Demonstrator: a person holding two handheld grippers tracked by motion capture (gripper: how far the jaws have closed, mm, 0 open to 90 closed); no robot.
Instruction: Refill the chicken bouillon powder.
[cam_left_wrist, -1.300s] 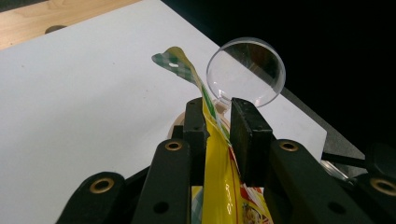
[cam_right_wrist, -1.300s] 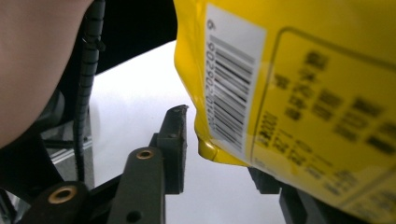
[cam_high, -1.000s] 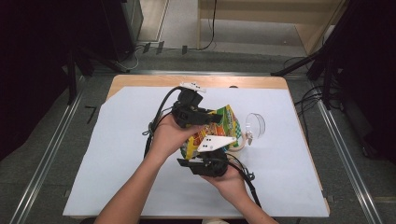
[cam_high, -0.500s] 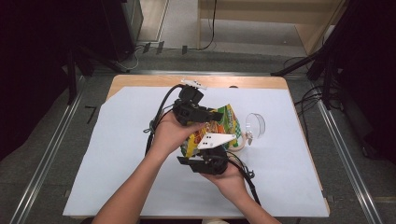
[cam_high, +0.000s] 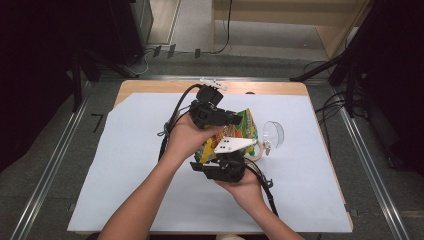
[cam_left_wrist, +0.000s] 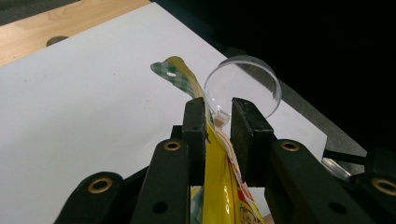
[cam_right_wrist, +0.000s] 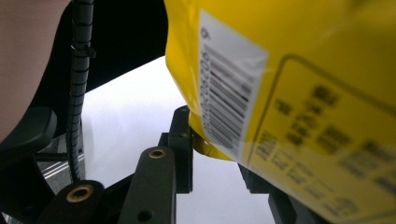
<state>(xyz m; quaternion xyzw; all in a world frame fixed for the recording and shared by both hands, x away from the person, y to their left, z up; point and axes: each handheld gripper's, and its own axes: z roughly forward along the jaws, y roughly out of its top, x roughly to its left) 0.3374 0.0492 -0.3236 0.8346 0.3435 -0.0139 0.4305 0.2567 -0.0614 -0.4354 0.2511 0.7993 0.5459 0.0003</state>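
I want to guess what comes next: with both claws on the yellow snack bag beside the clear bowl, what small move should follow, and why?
Probably pull the two claws gently apart to tear the top open. The left claw pinches the snack bag at its upper edge, the right claw grips a lower corner, and the clear bowl waits empty-looking beside it.
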